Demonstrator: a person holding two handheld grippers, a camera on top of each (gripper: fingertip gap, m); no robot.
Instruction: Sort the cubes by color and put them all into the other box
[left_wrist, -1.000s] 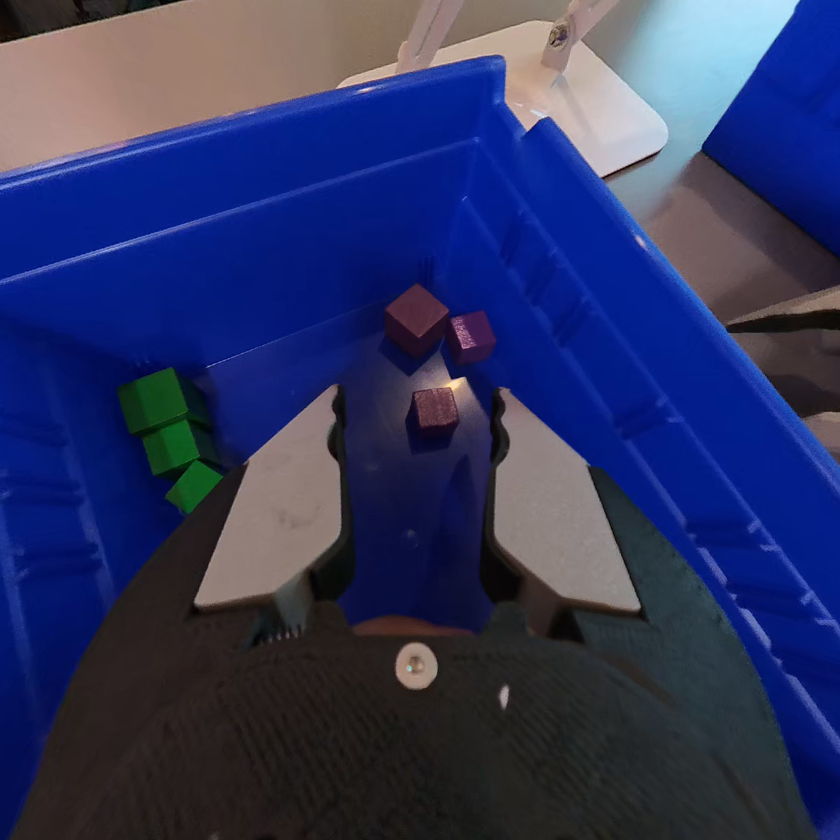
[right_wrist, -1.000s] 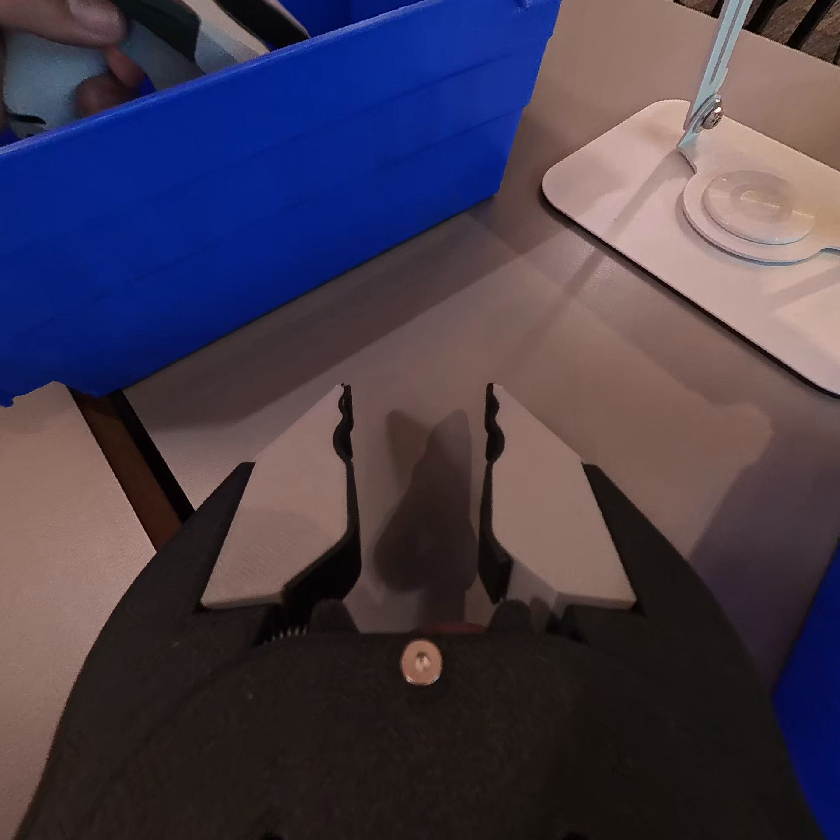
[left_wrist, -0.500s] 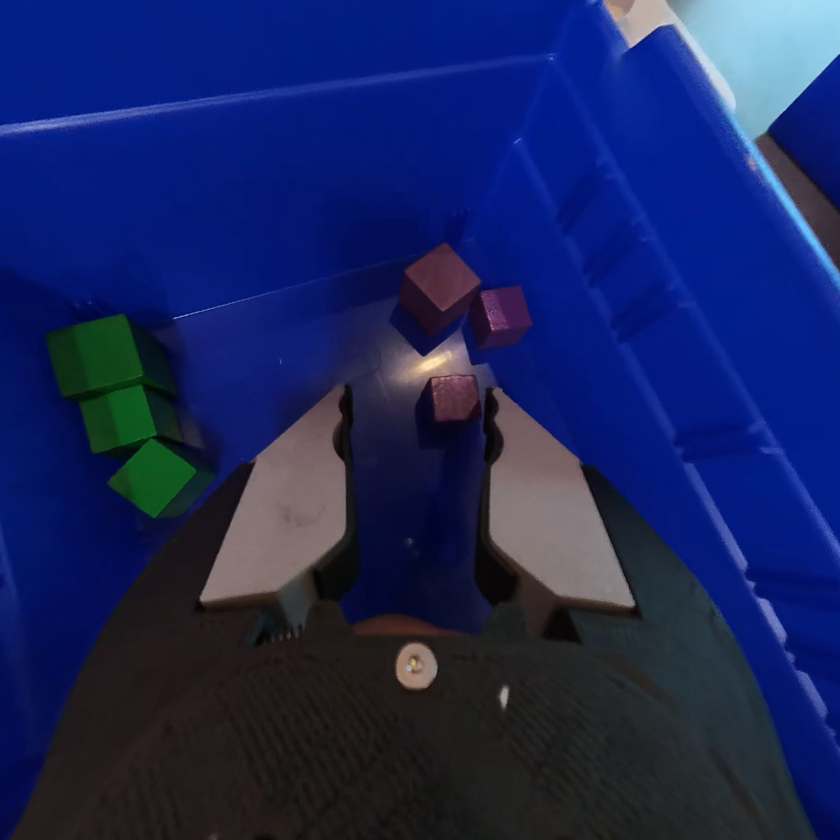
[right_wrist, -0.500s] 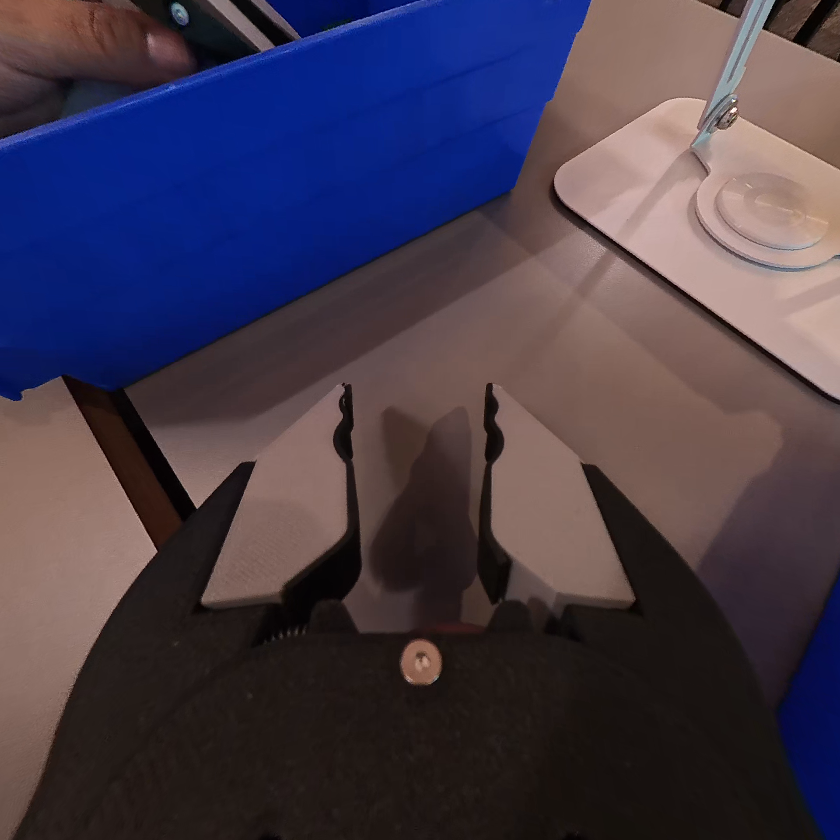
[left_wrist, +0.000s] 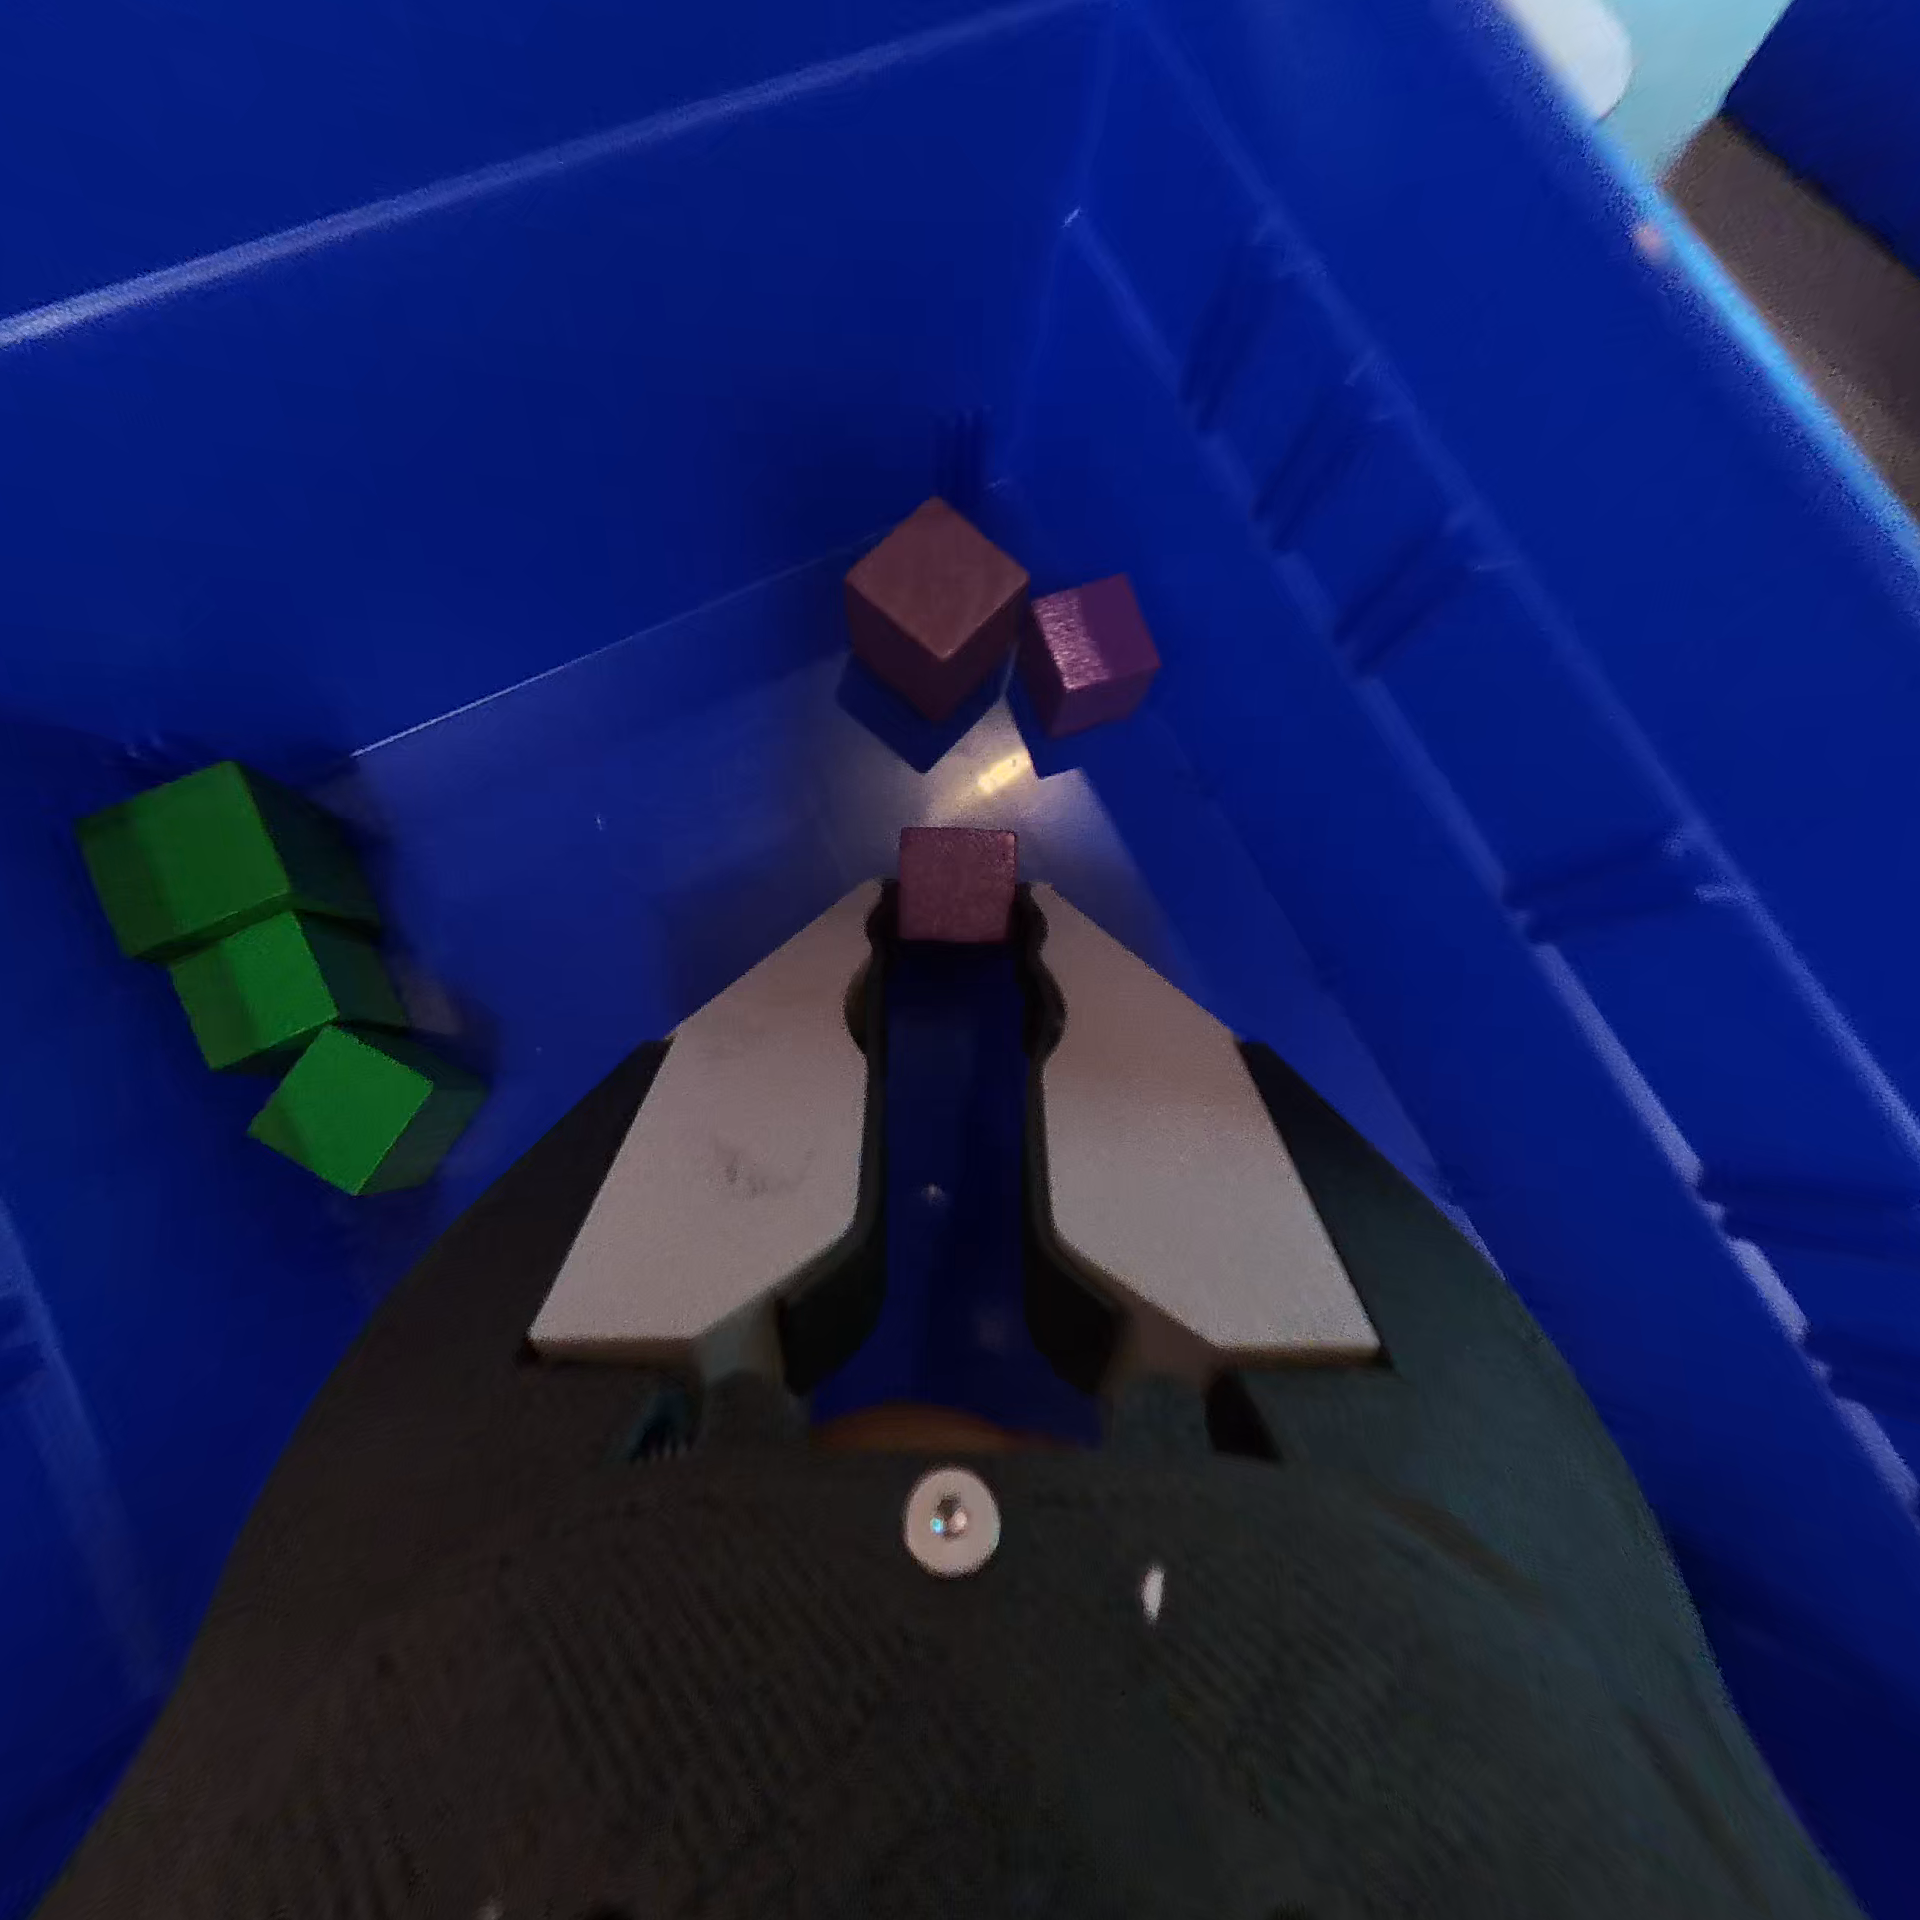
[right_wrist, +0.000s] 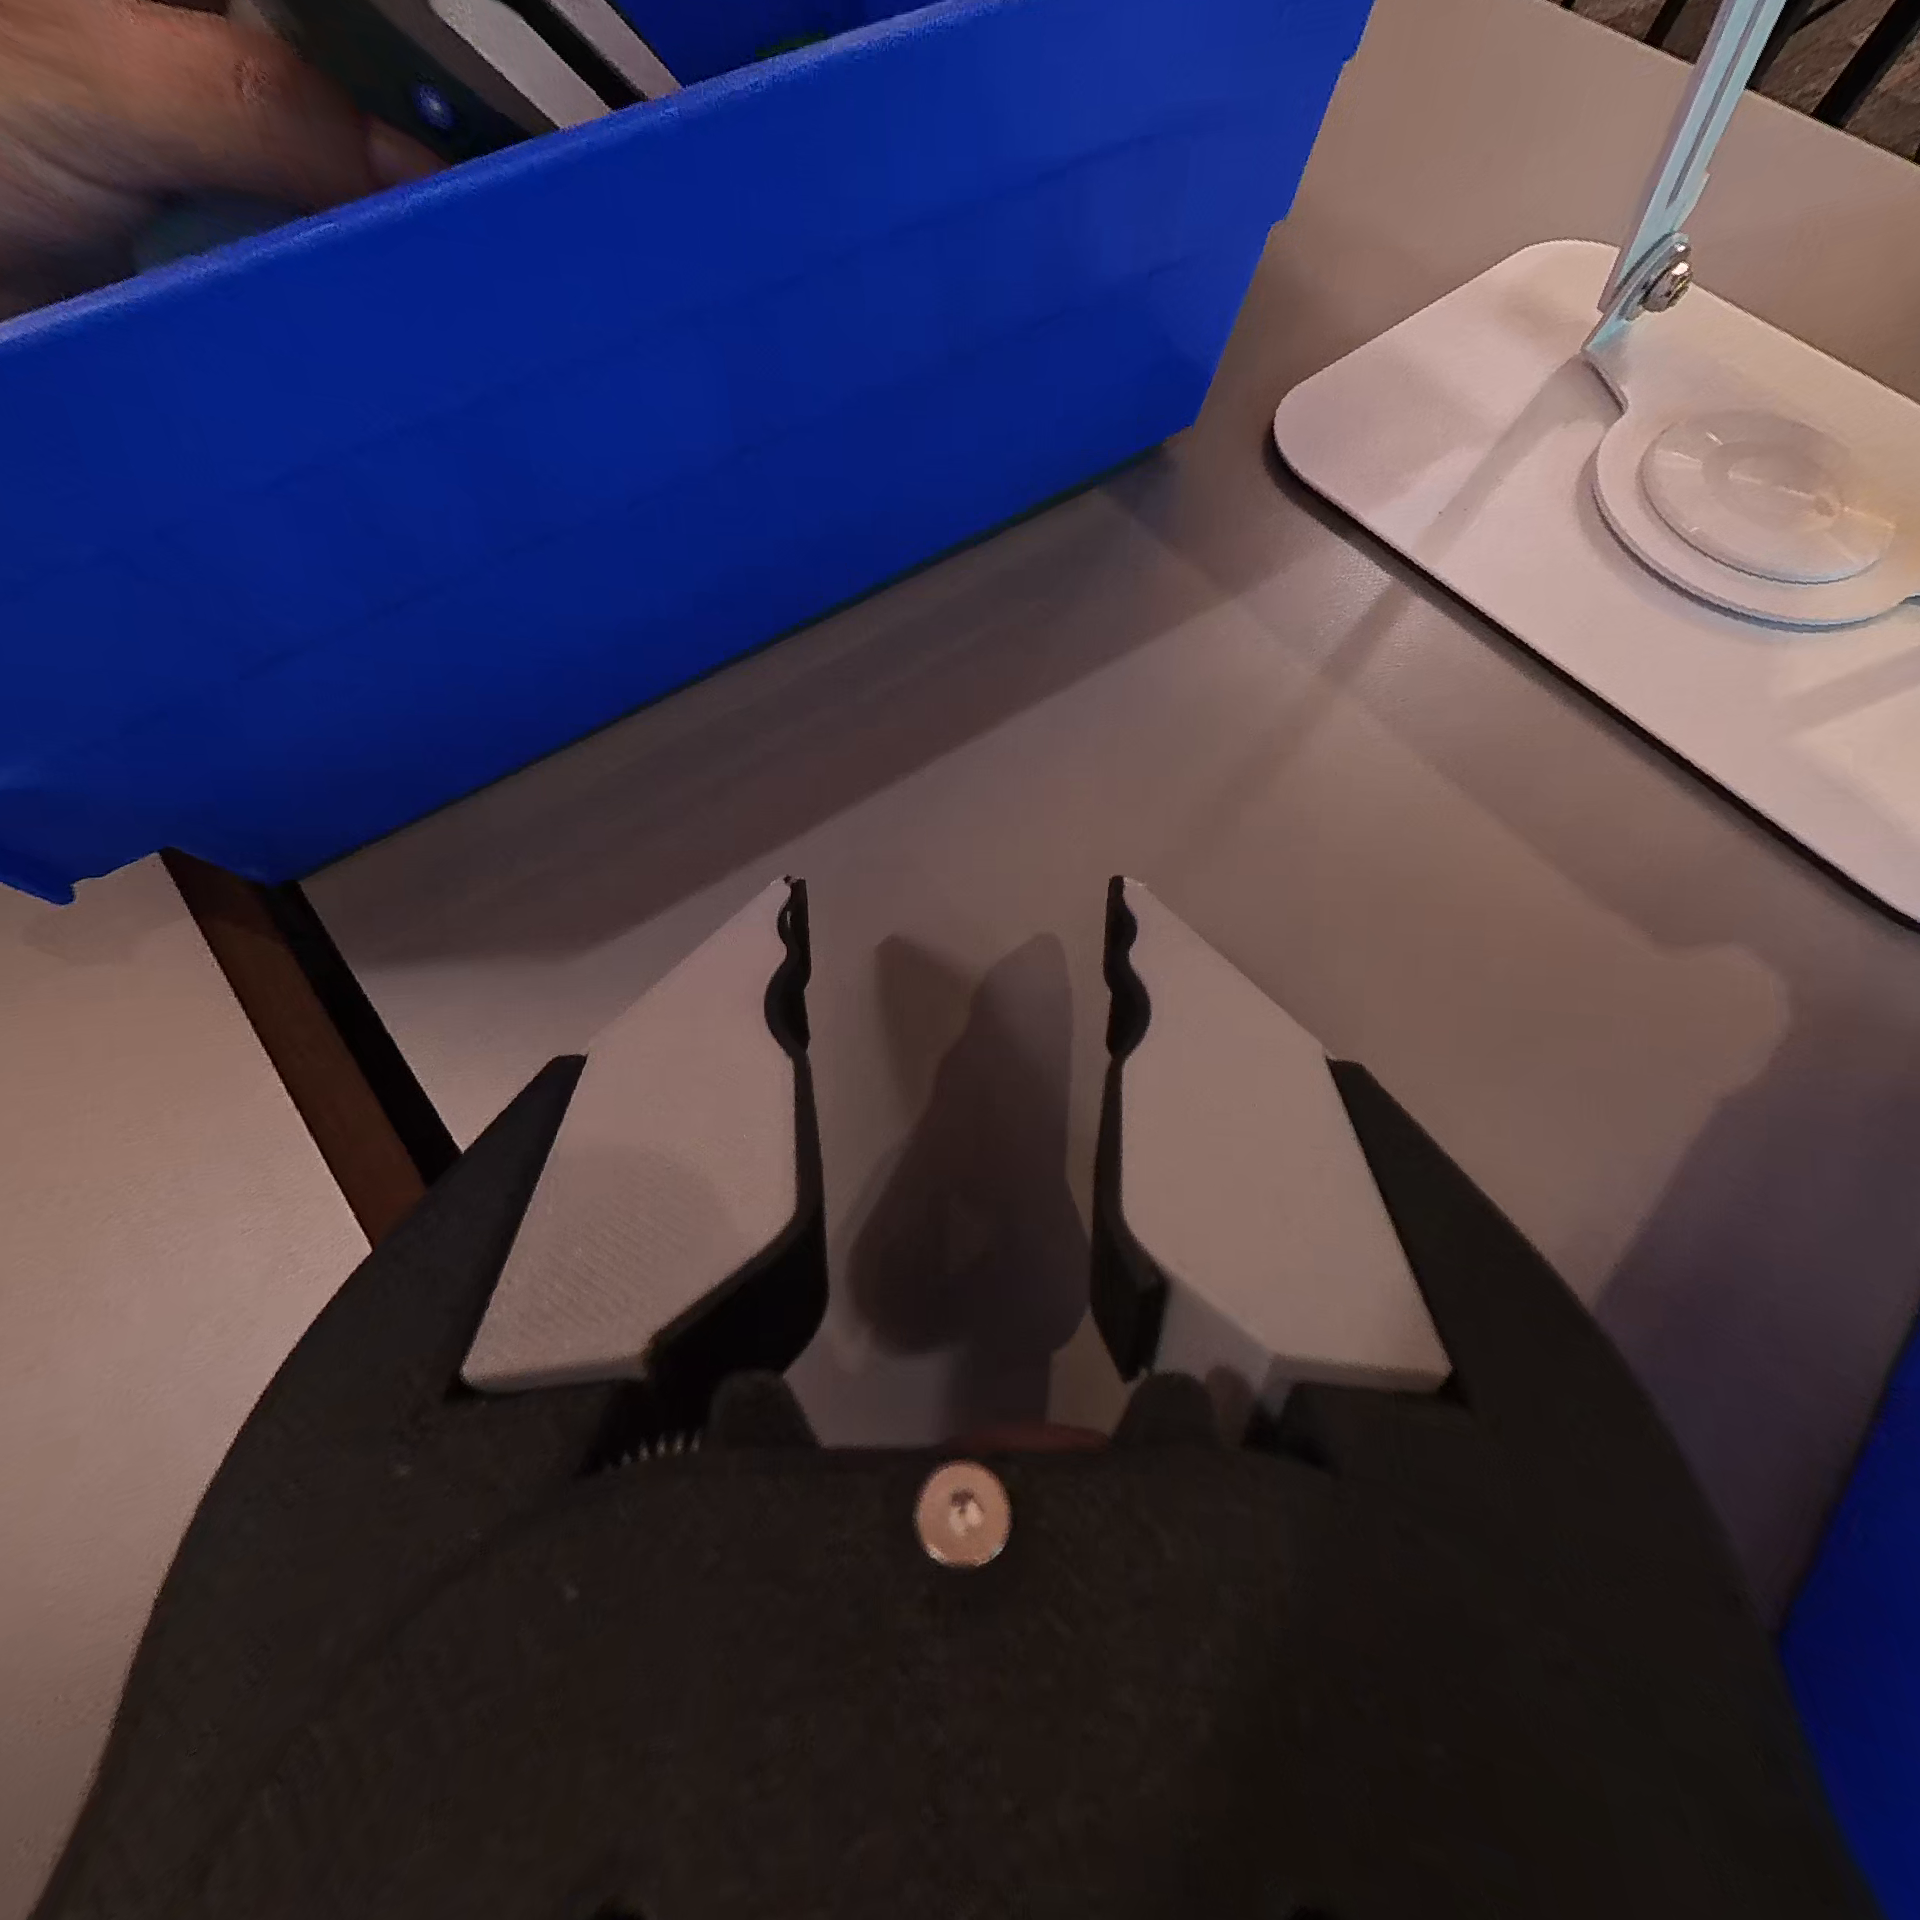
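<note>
In the left wrist view, my left gripper (left_wrist: 956, 904) is deep inside a blue box (left_wrist: 520, 416) and shut on a small purple cube (left_wrist: 956, 873) held at its fingertips near the box floor. Two more purple cubes (left_wrist: 930, 623) (left_wrist: 1091, 655) lie in the far right corner. Three green cubes (left_wrist: 187, 852) (left_wrist: 255, 987) (left_wrist: 343, 1107) lie in a row against the left wall. In the right wrist view, my right gripper (right_wrist: 956, 894) is open and empty above the grey table (right_wrist: 1143, 779), beside the same blue box (right_wrist: 623, 416).
A white stand base (right_wrist: 1558, 540) with a metal arm sits at the right back of the table. Another blue box's edge (right_wrist: 1860, 1558) shows at the far right. A dark seam (right_wrist: 301, 1018) splits the table tops. A hand (right_wrist: 125, 125) is at the box's top left.
My left gripper moved forward and down over the near purple cube and closed on it. My right gripper stayed open and barely shifted.
</note>
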